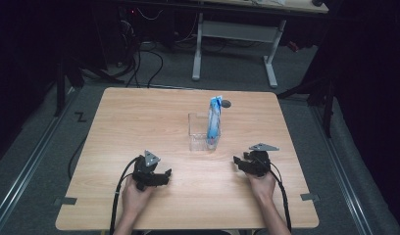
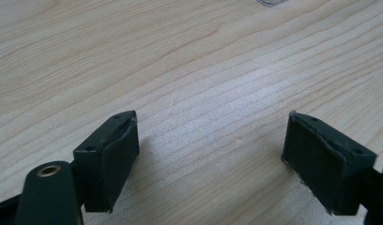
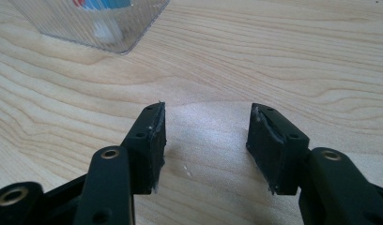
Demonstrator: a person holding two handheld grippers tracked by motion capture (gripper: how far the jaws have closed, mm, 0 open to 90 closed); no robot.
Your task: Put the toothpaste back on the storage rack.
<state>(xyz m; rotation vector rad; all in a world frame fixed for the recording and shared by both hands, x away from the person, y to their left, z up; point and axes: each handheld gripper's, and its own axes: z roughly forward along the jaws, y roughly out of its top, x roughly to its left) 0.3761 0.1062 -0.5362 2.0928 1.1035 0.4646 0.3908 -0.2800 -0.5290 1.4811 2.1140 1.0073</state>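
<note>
A clear plastic box [image 1: 201, 132] stands near the middle of the wooden table [image 1: 139, 112], with a blue-and-white tube [image 1: 214, 120] standing upright in its right side. The box's corner [image 3: 93, 23] shows at the top left of the right gripper view, with the tube's white cap inside. My left gripper [image 1: 163, 175] rests low over the table, front left of the box, open and empty [image 2: 210, 145]. My right gripper [image 1: 239, 161] sits front right of the box, open, with bare wood between its jaws [image 3: 206, 136].
A small dark round object [image 1: 226, 103] lies on the table behind the box. Beyond the far edge stands a white-legged desk [image 1: 235, 29] with cables on the floor. Tape tabs [image 1: 65, 200] mark the front corners.
</note>
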